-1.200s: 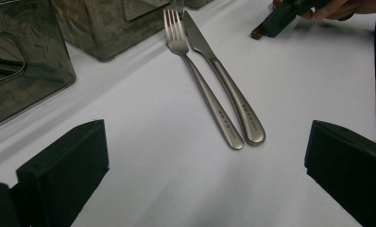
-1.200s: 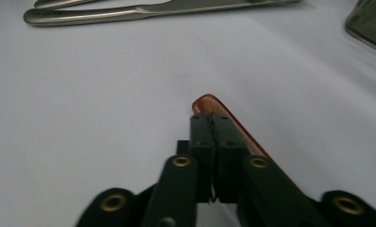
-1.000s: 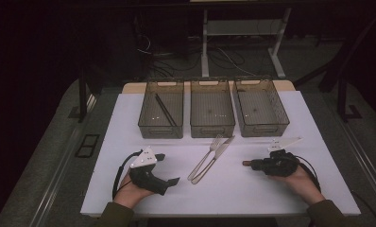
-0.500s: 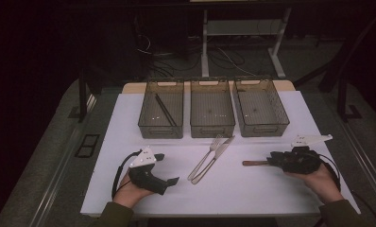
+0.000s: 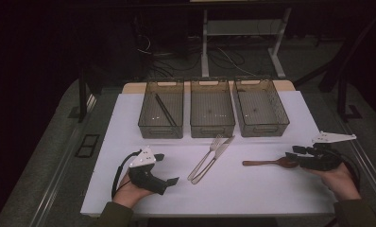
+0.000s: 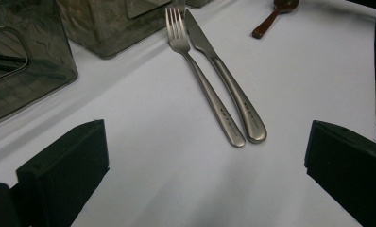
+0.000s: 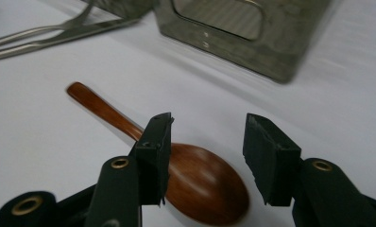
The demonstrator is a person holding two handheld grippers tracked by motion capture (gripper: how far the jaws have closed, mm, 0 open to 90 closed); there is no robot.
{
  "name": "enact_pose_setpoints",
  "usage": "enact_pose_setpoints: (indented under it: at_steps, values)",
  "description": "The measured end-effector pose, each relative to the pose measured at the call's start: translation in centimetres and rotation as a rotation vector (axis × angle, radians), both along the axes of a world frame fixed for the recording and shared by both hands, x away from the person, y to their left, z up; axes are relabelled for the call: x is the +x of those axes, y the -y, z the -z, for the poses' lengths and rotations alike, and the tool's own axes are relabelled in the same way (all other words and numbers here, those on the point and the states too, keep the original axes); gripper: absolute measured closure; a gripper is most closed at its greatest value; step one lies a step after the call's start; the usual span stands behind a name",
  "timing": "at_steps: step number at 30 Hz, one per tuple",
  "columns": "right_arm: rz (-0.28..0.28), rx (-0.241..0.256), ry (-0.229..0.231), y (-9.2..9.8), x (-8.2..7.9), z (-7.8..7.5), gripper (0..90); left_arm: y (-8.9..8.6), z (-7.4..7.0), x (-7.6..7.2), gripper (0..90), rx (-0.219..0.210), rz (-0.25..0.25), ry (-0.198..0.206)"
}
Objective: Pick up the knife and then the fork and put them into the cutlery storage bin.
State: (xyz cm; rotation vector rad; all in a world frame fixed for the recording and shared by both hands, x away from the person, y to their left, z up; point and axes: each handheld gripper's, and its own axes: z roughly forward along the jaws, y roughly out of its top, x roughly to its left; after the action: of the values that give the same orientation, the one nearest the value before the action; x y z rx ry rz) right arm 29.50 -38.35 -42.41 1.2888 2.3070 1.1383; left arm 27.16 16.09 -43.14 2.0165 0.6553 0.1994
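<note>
Right gripper has been withdrawn rightward; wooden spoon is left lying between its parted jaws. Left gripper is held wide apart.

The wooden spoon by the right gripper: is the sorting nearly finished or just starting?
Barely started, it seems. The left bin already holds one dark utensil. The right gripper is open over the wooden spoon, which lies on the table, not lifted. The fork and knife lie side by side, untouched, and the left gripper waits open.
</note>
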Motion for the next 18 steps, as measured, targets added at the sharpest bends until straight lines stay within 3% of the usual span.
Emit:
enact_pose_setpoints:
  at_steps: [6, 18]
  values:
    - [0.019, -0.020, -0.039, 1.3, 0.3, 1.0, 50.6, 0.0, 0.0, 0.0, 0.0, 0.000, -0.001, 0.000]
    - [-0.045, -0.062, -0.091, 0.7, 0.4, 1.8, 49.9, 0.0, 0.0, 0.0, 0.0, -0.002, -0.002, -0.001]
